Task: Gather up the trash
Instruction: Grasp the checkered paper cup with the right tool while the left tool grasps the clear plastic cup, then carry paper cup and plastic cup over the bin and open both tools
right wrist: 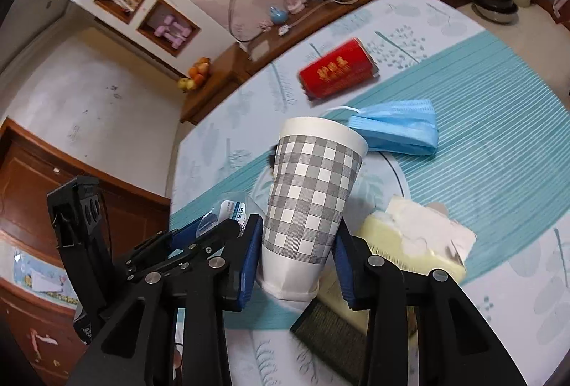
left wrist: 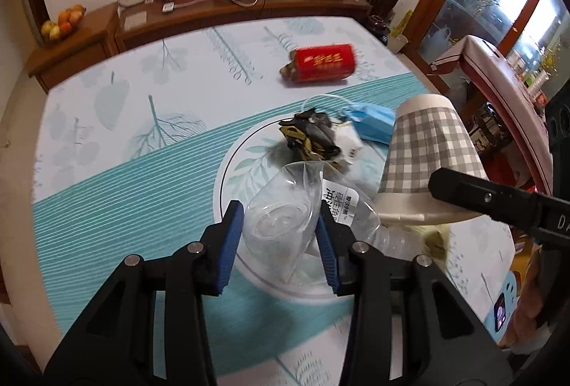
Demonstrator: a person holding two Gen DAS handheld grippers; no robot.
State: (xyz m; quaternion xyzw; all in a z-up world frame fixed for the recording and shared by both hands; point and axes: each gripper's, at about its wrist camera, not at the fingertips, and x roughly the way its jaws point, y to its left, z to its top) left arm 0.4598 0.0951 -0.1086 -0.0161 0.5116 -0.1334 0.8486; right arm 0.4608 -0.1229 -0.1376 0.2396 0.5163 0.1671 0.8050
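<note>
Blue-padded black left gripper (left wrist: pixel 281 243) was clamped on a crumpled clear plastic cup (left wrist: pixel 281 218) with a white printed label, both pads pressing its sides. Cup looked lifted off the round white printed mat (left wrist: pixel 231 165) under it, though contact was hard to judge. Just beyond the left fingertips lay a crumpled black-and-gold wrapper (left wrist: pixel 308 138) on a bit of white paper, and beyond that a folded blue surgical mask (left wrist: pixel 370 120) with a white ear loop. Farther out, well apart, a red rectangular packet with gold lettering (left wrist: pixel 322 63) lay on the leaf-patterned teal-and-white tablecloth (left wrist: pixel 124 144).

Right gripper (right wrist: pixel 295 261), same black build with blue pads, was grasping a grey-and-white checked paper cup (right wrist: pixel 310 197) near its white base, mouth pointing away from the camera, cup tilted. Left gripper's black body sat just to the left of it with the clear cup partly showing. Just right of the right fingertips lay a pale yellow and white crumpled tissue wad (right wrist: pixel 409 236) over a dark flat piece, what that was I couldn't tell. Beyond the checked cup's rim was the blue mask, then the red packet farther out. Wooden sideboard (left wrist: pixel 231 15) with cables and a fruit bowl stood past the table edge.
</note>
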